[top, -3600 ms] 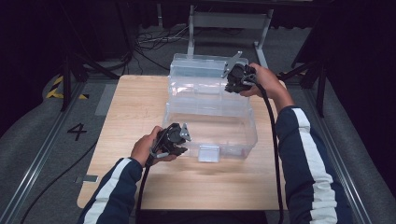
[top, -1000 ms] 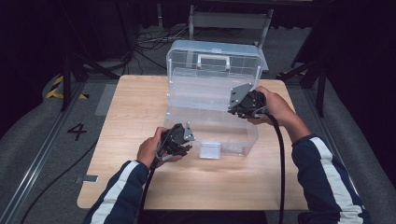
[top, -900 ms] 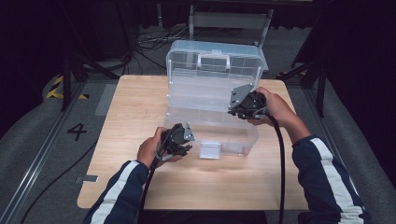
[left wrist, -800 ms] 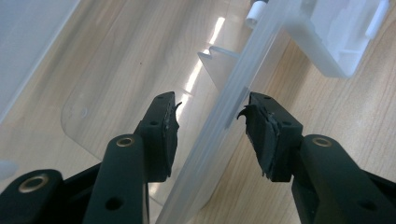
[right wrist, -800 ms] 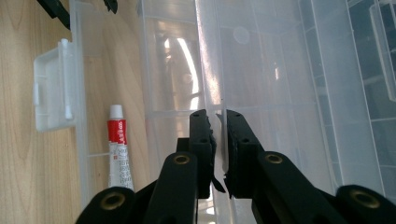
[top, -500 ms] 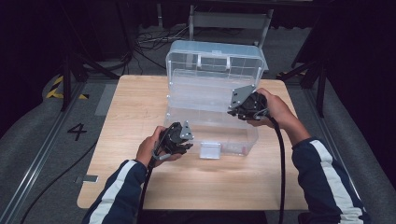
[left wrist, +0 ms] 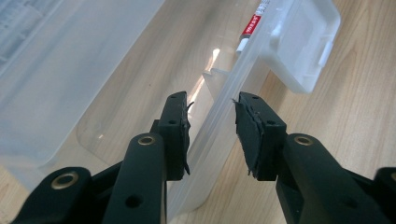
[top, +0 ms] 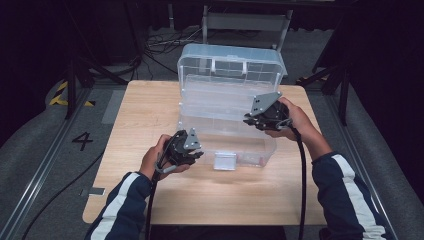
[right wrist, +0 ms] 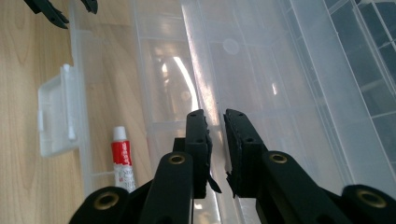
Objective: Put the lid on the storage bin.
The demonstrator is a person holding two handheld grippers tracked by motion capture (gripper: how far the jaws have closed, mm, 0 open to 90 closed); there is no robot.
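left gripper (top: 192,149) sat at the near left corner of the clear plastic storage box (top: 227,120), jaws astride the box's near wall (left wrist: 224,121); they had just been closing in, wall between them, but a gap showed on each side of it, pads not pressing. left hand (top: 156,159) behind it, near edge of the wooden table (top: 150,115). right gripper (top: 255,119) was at the right side of the box, jaws nearly together, clamped on a thin clear inner wall (right wrist: 215,126) of the box. right hand (top: 295,120) gripped it from the right. box stood mid table, lid (top: 230,64) swung up at the far side, white latch (top: 224,161) on the near wall. small red and white tube (right wrist: 122,161) lay inside by the near wall, close to the latch.
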